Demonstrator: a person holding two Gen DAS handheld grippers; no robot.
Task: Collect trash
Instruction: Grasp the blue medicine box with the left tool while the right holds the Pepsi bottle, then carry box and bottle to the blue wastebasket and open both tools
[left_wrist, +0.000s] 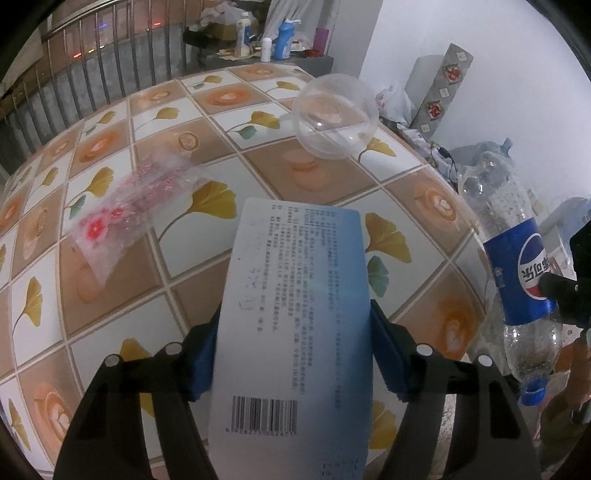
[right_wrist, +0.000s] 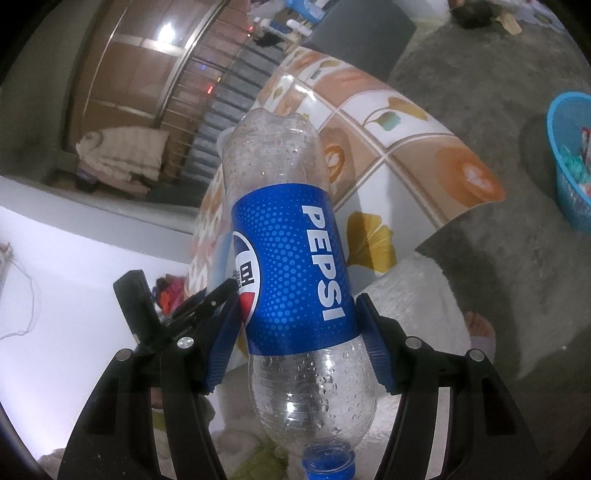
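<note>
My left gripper (left_wrist: 293, 317) is shut on a flat white and blue box (left_wrist: 299, 251) with a barcode; its blue pads press both long edges above the table. A clear plastic bowl (left_wrist: 336, 114) lies on its side further along the table. A crumpled clear wrapper with red flowers (left_wrist: 136, 206) lies to the left. My right gripper (right_wrist: 297, 299) is shut on an empty Pepsi bottle (right_wrist: 291, 258), gripped at the blue label with the blue cap pointing back at the camera. In the left wrist view the bottle (left_wrist: 517, 266) hangs off the table's right edge.
The table (left_wrist: 295, 177) has a tile-and-leaf patterned cloth. A blue basket (right_wrist: 572, 166) with rubbish in it stands on the grey floor at the right. Bottles and boxes (left_wrist: 284, 37) crowd a surface beyond the table's far end. A metal railing (left_wrist: 92, 55) runs behind.
</note>
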